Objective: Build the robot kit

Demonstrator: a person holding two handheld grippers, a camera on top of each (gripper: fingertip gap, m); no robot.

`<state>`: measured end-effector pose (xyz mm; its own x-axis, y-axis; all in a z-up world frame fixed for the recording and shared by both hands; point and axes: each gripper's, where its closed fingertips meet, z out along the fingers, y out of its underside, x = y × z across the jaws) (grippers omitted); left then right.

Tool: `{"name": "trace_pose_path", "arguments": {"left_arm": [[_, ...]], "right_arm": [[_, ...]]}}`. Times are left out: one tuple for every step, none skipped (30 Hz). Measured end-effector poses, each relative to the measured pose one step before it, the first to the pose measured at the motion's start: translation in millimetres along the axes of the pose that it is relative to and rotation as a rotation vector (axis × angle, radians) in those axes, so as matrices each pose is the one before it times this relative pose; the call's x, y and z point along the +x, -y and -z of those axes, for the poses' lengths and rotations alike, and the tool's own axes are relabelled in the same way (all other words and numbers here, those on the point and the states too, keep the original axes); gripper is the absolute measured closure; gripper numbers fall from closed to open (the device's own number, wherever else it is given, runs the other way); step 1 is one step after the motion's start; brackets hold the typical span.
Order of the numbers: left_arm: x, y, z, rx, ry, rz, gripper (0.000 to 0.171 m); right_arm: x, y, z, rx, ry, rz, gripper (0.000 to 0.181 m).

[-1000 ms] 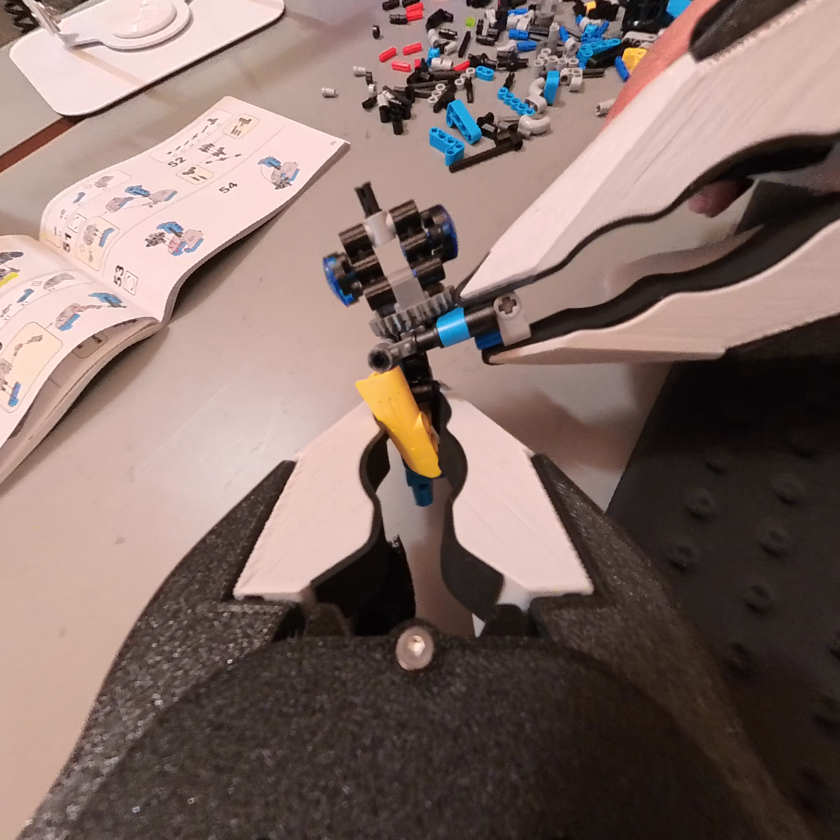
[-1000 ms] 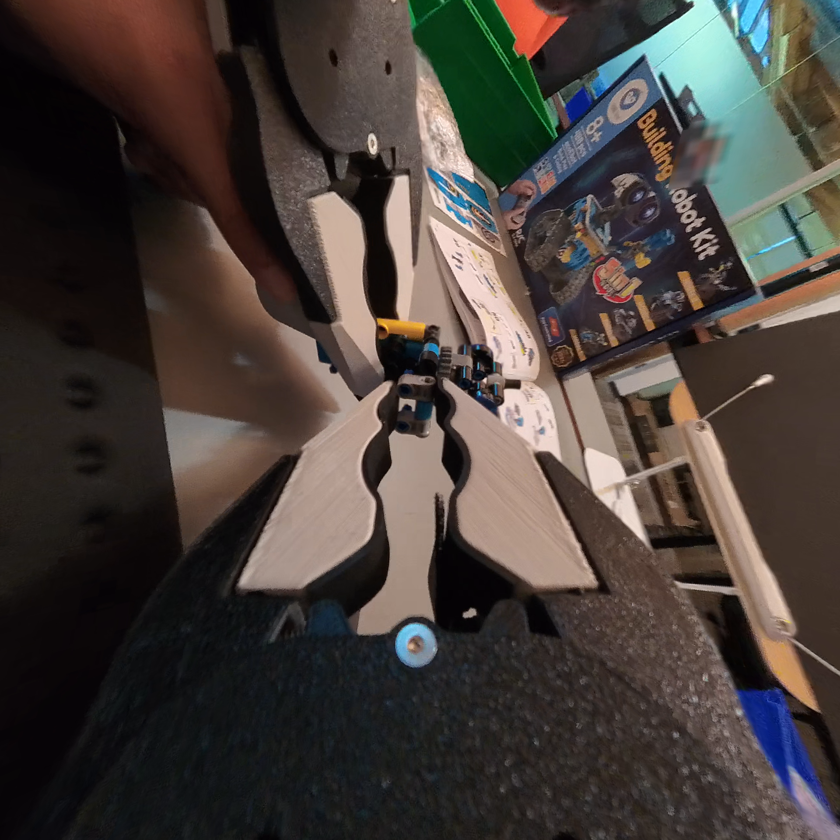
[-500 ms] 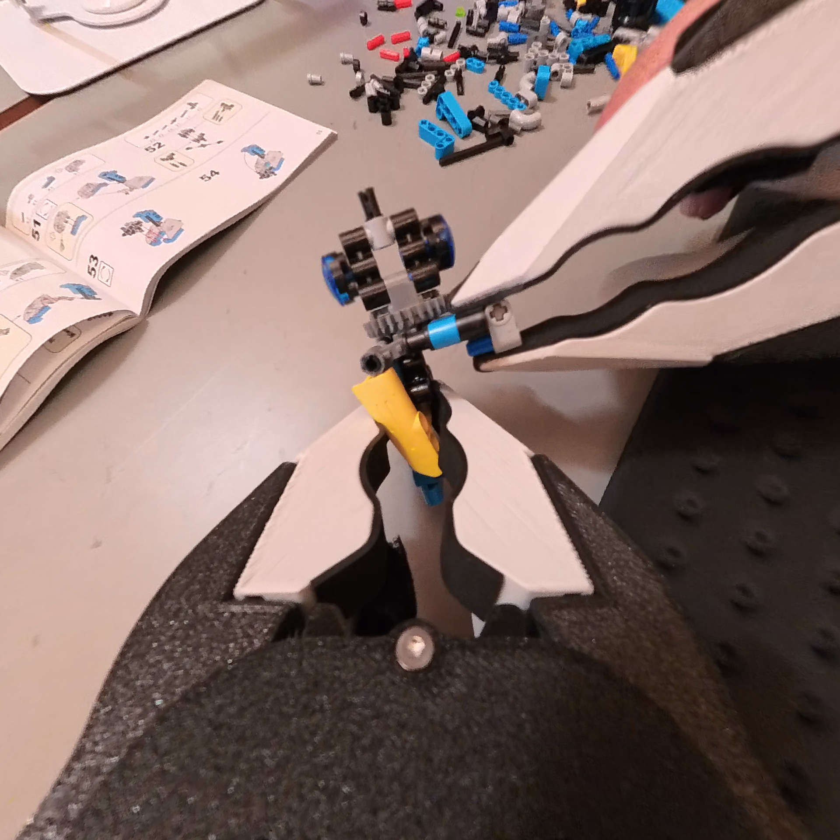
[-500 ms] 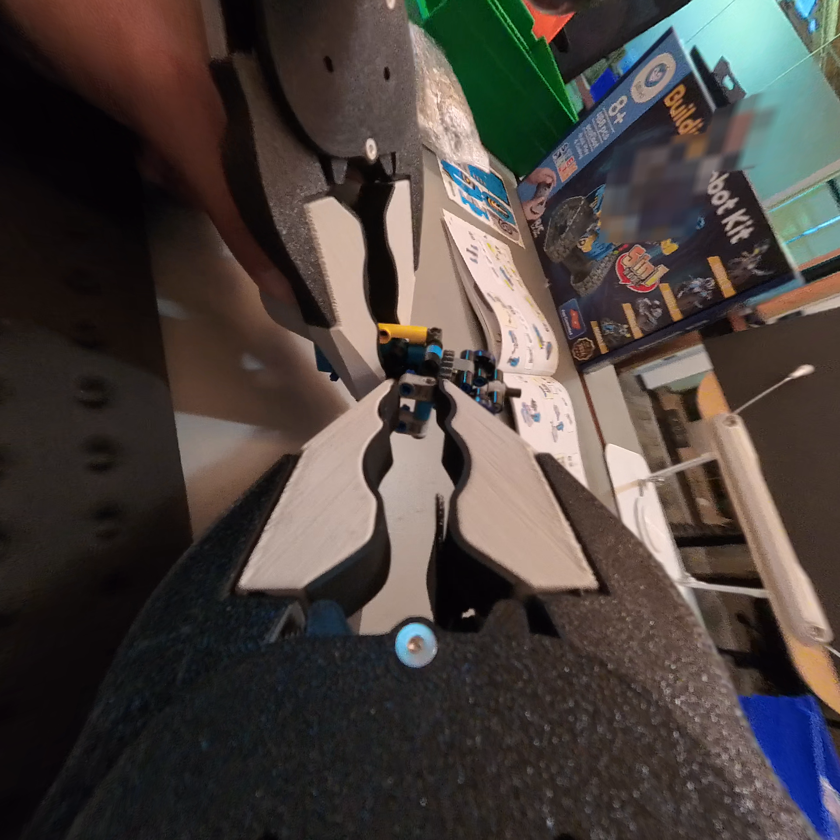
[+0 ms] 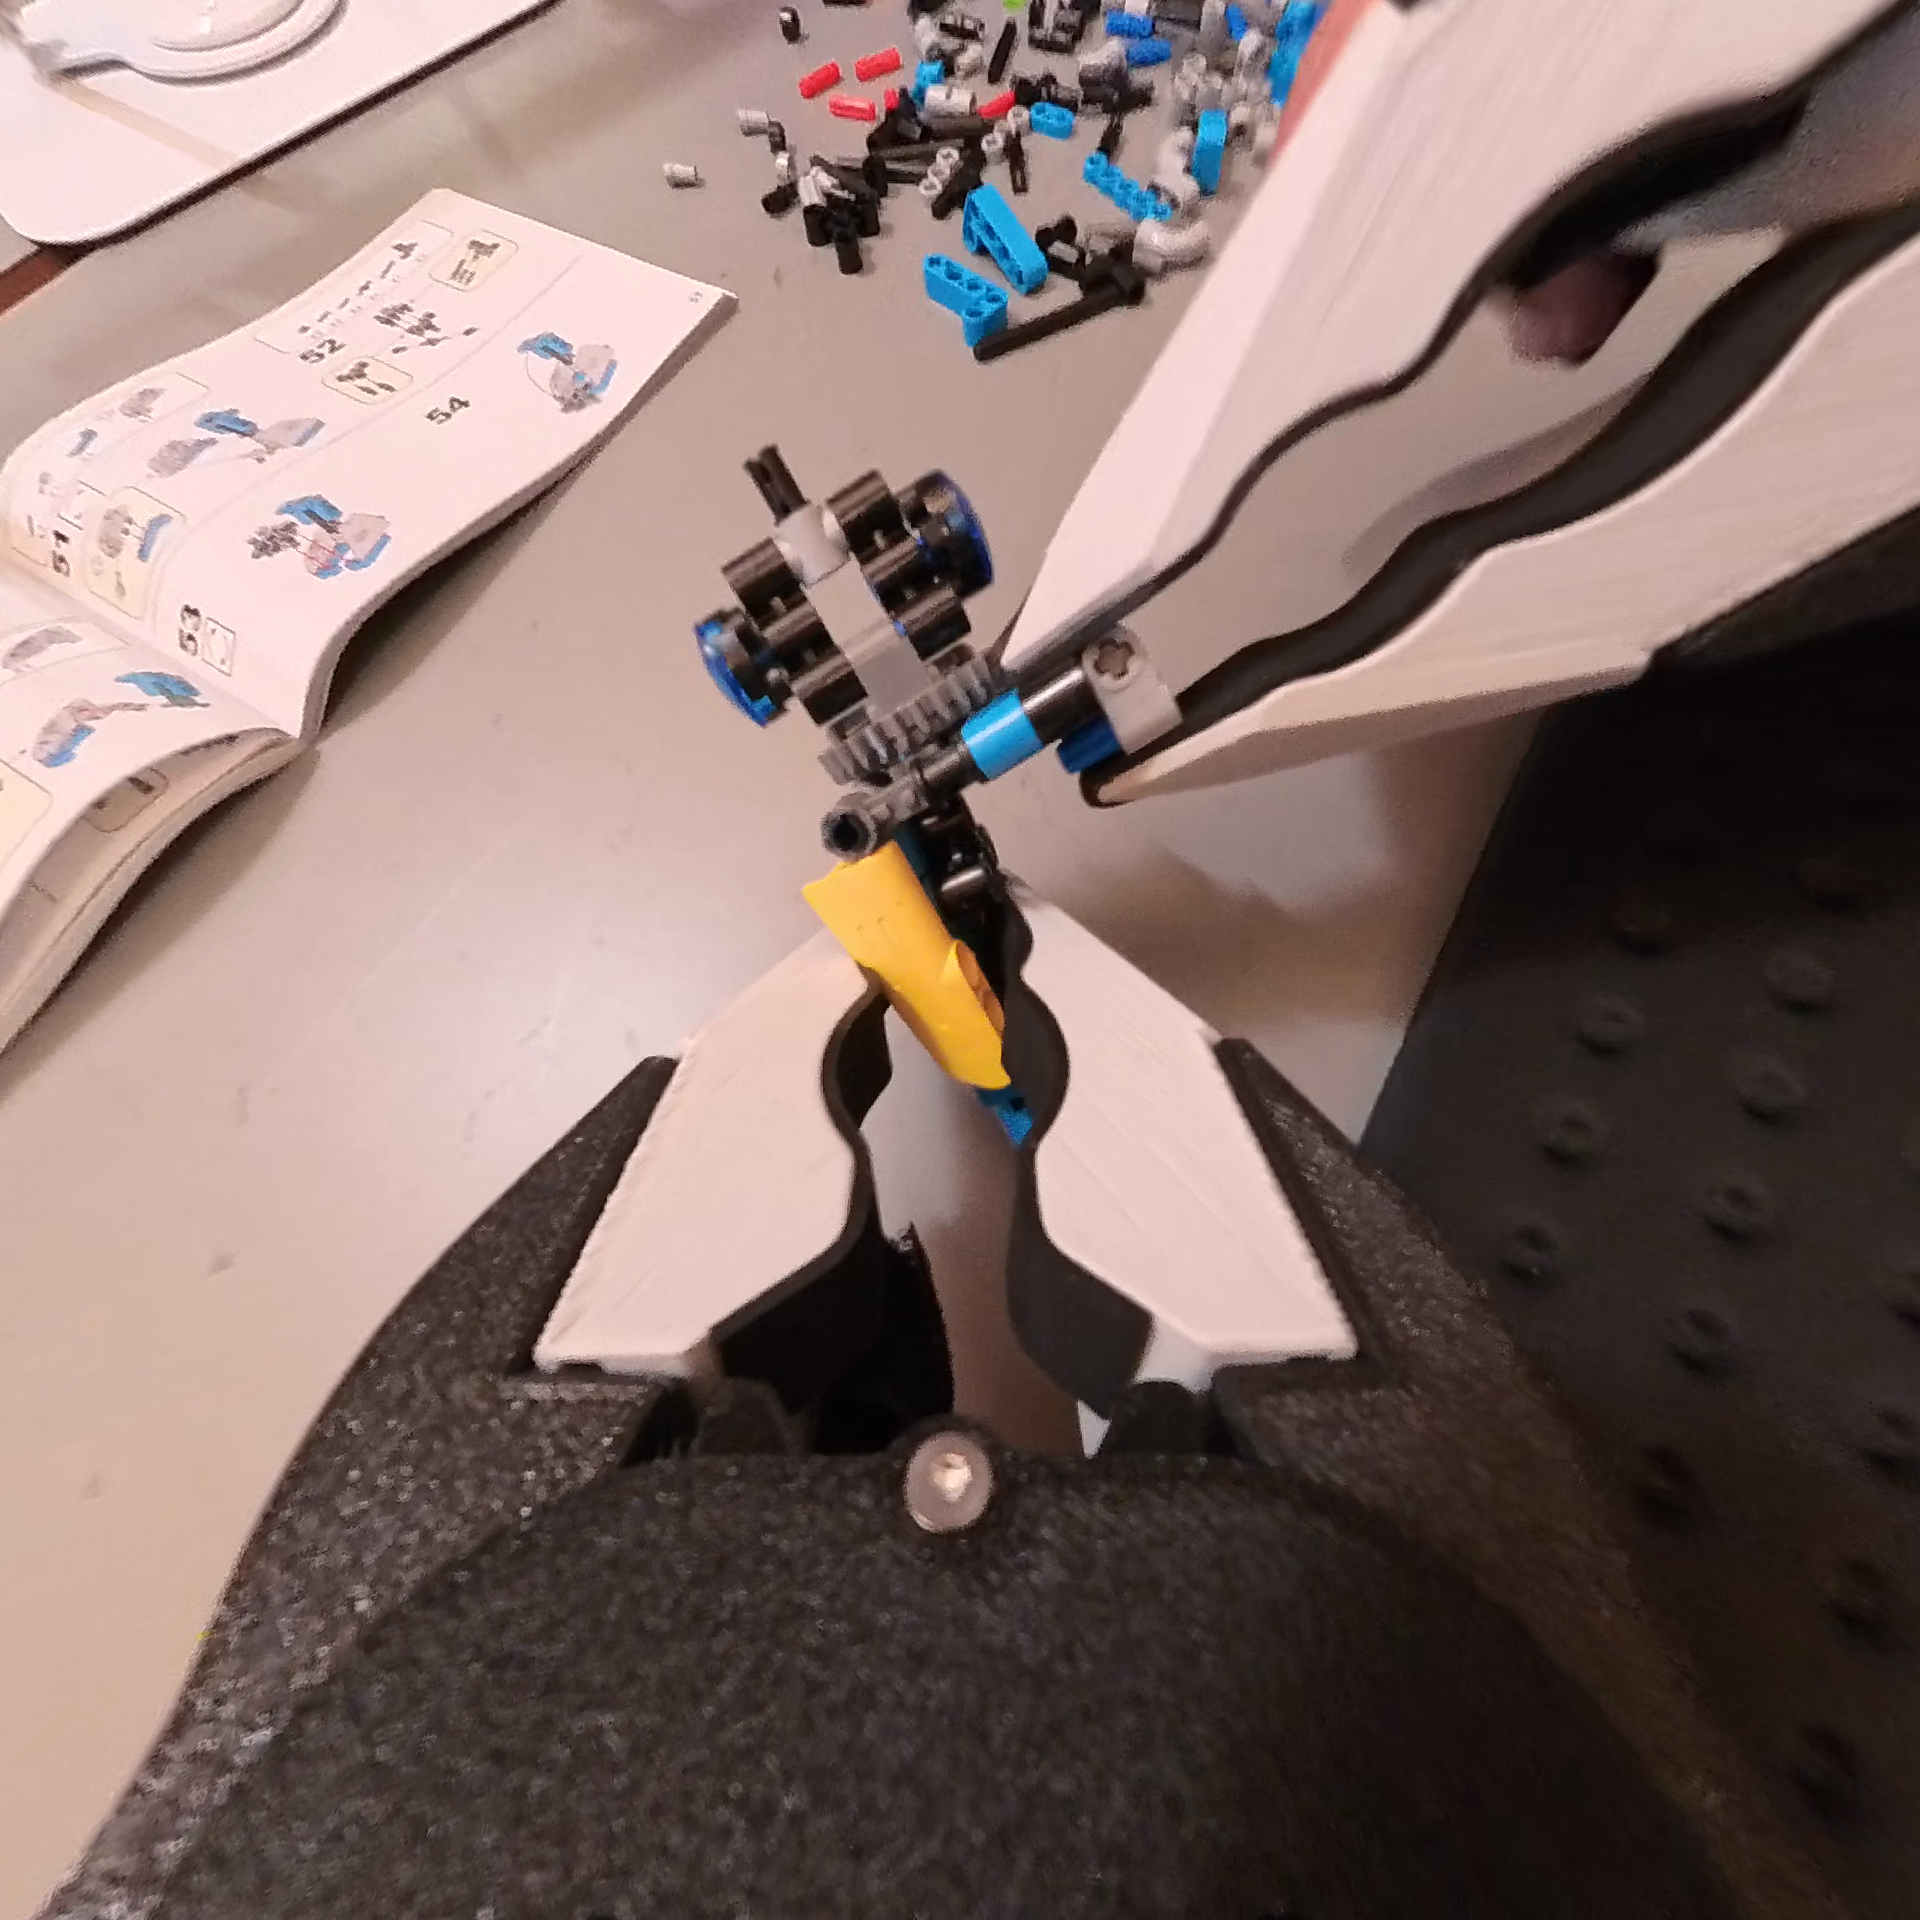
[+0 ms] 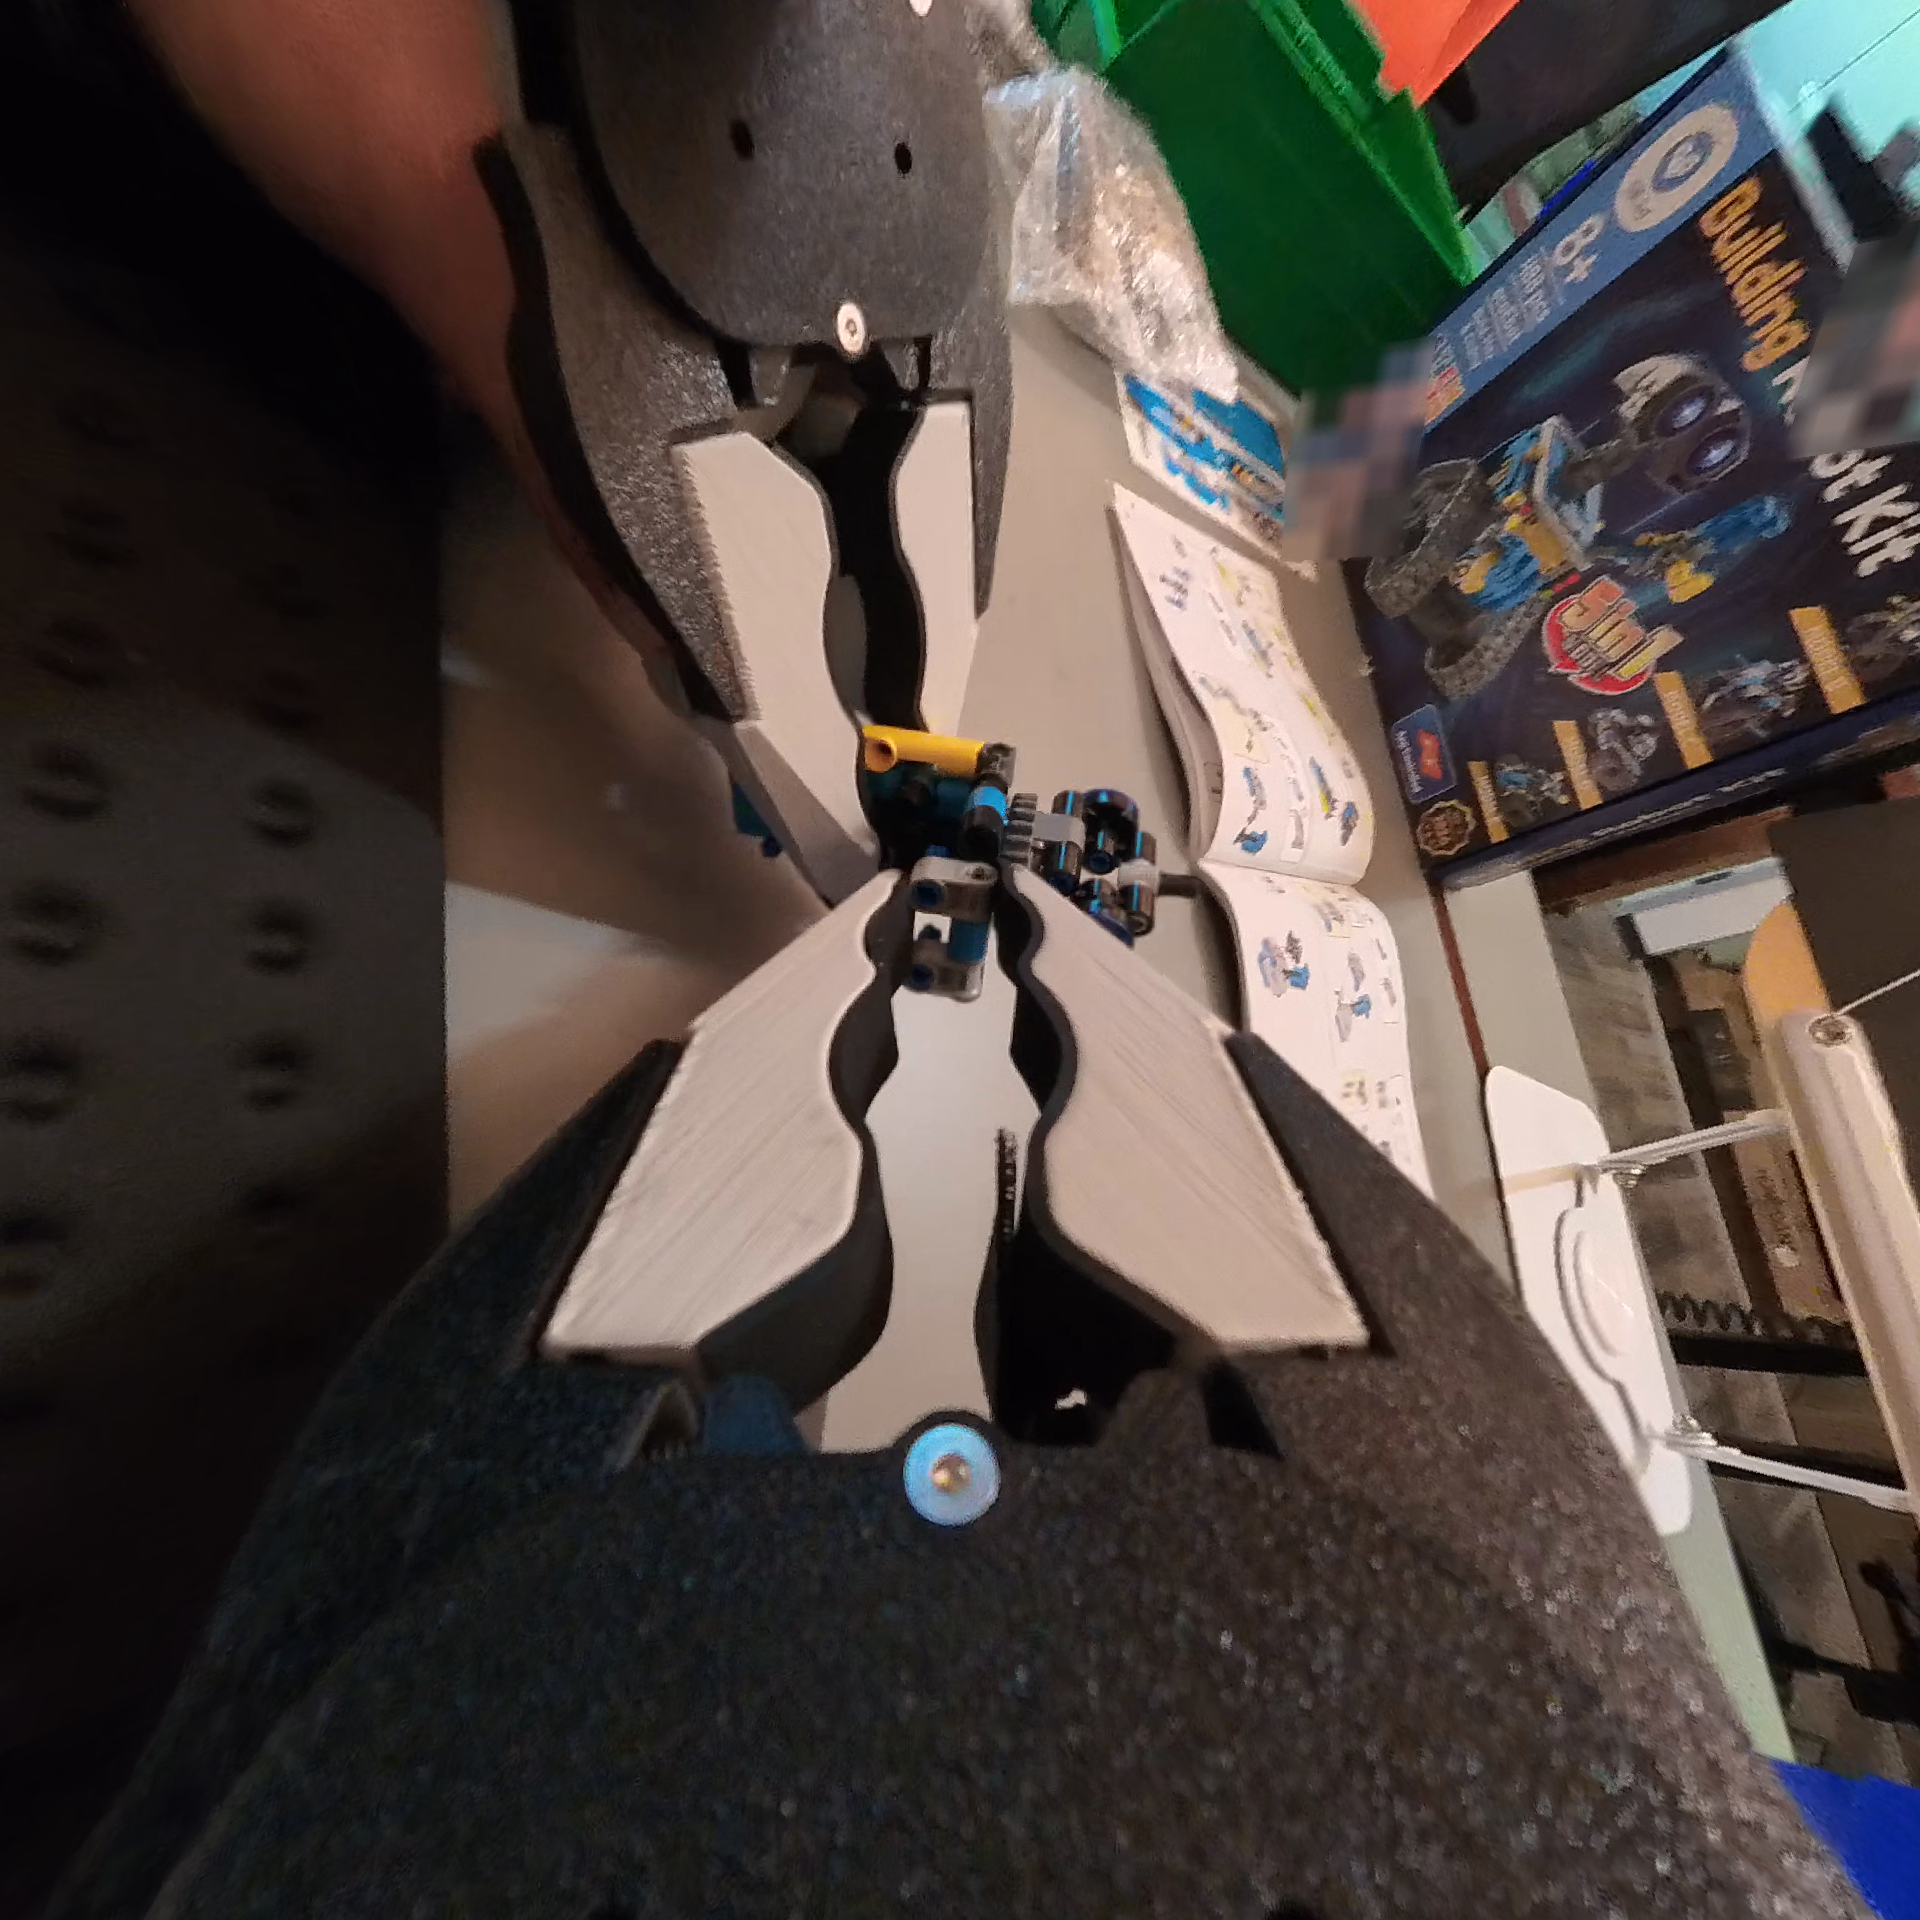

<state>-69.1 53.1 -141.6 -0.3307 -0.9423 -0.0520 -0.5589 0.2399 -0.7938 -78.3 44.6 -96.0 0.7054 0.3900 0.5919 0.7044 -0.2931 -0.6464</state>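
Both of your grippers are clamped on one small brick assembly (image 5: 862, 665) held above the counter (image 5: 436, 997): left gripper (image 5: 940, 971) on its yellow end, right gripper (image 6: 951, 914) on the grey connector, loose parts (image 5: 1039, 187) unused.

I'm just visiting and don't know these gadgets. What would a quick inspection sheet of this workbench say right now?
Surface: grey table, black studded mat at its right.
Job's things: small brick assembly with yellow piece, held off the table.
Clutter: loose brick pieces; open instruction booklet; white tray; plastic bag.
Grippers: left gripper shut on the assembly's yellow end; right gripper shut on its grey connector.
Cables: nothing seen.
Surroundings: kit box, green bins.
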Motion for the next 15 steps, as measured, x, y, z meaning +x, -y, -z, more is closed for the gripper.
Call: {"name": "trace_pose_path", "arguments": {"left_arm": [[0.32,0.86,0.99,0.01060,-0.0220,0.0281,0.158],[0.16,-0.60,0.03,-0.00066,-0.0096,0.0119,0.158],[-0.17,-1.18,-0.81,-0.00782,0.0072,-0.0085,0.158],[0.48,-0.54,-0.90,-0.00568,0.0023,-0.0069,0.158],[0.65,-0.15,-0.36,-0.00188,-0.0080,0.0047,0.158],[-0.18,0.02,-0.29,0.00075,-0.0028,0.0075,0.158],[-0.61,-0.23,-0.77,-0.00375,0.0020,0.0062,0.158],[-0.72,-0.83,-0.86,-0.00581,-0.0008,0.0080,0.158],[-0.59,-0.34,-0.12,-0.00094,-0.0030,0.0114,0.158],[-0.72,-0.72,-0.55,-0.00496,0.0008,0.0068,0.158],[-1.01,-0.60,-0.74,-0.00524,0.0045,0.0037,0.158],[-0.45,-0.18,0.05,-0.00042,0.0005,0.0032,0.158],[0.24,0.04,0.53,0.00241,-0.0029,0.0017,0.158],[0.20,0.45,0.72,0.00449,-0.0023,0.0013,0.158],[0.31,0.75,0.59,0.00650,-0.0046,0.0028,0.158]], "right_arm": [[1.17,2.96,-0.79,0.0197,-0.0185,-0.0064,0.166],[-0.59,0.74,-0.92,0.0087,0.0016,-0.0190,0.166],[-0.66,-0.99,-0.52,-0.0032,0.0044,-0.0082,0.166],[-0.08,-1.70,0.19,-0.0041,0.0049,-0.0039,0.166],[-0.49,-0.36,0.32,0.0026,0.0130,-0.0209,0.166],[0.24,0.00,-0.49,0.0040,0.0051,-0.0123,0.166],[0.98,-0.58,-0.83,-0.0029,-0.0034,0.0018,0.166],[0.05,-1.36,-1.26,-0.0133,0.0001,0.0039,0.166],[0.23,-0.23,-1.40,-0.0076,-0.0021,0.0082,0.166],[0.55,-0.69,-1.34,-0.0160,-0.0066,0.0113,0.166],[-0.06,-1.86,-1.34,-0.0366,-0.0168,0.0405,0.166],[0.39,-0.27,-0.73,-0.0299,-0.0270,0.0469,0.166],[-0.24,0.77,-0.08,-0.0160,-0.0111,0.0127,0.166],[-0.01,0.97,0.31,0.0003,0.0064,-0.0252,0.166],[0.23,0.95,0.90,0.0136,0.0185,-0.0367,0.166]]}}
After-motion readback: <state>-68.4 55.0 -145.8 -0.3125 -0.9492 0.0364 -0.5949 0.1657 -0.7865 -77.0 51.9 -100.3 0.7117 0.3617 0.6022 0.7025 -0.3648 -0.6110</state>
